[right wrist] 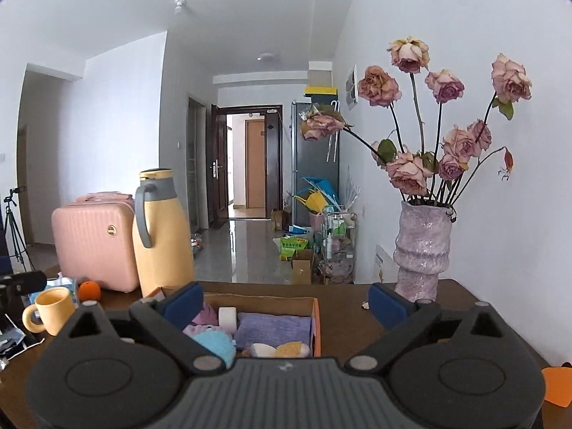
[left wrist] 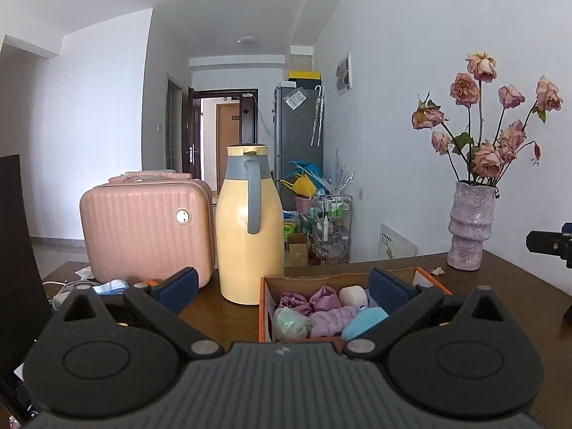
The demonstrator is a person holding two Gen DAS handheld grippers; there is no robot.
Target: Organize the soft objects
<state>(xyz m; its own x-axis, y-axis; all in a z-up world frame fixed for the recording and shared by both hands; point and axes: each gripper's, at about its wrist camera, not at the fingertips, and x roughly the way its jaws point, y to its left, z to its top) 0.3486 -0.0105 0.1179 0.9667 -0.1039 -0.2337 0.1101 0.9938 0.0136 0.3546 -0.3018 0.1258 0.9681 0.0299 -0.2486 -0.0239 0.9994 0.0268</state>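
Observation:
An orange cardboard box (left wrist: 265, 307) sits on the dark wooden table and holds several soft things: purple scrunchies (left wrist: 310, 299), a white roll (left wrist: 353, 295), a pale green puff (left wrist: 289, 323), a lilac towel (left wrist: 330, 317) and a light blue cloth (left wrist: 364, 321). In the right wrist view the same box (right wrist: 316, 325) shows a folded lavender cloth (right wrist: 273, 328), a blue puff (right wrist: 216, 344) and yellow sponges (right wrist: 282, 349). My left gripper (left wrist: 284, 286) hovers open above the box's near edge, empty. My right gripper (right wrist: 286, 302) is open over the box, empty.
A yellow thermos jug (left wrist: 250, 228) and a pink hard case (left wrist: 146, 236) stand behind the box on the left. A lilac vase of dried roses (left wrist: 468, 225) stands at the right. A yellow mug (right wrist: 50, 309) and an orange (right wrist: 88, 290) sit at the left.

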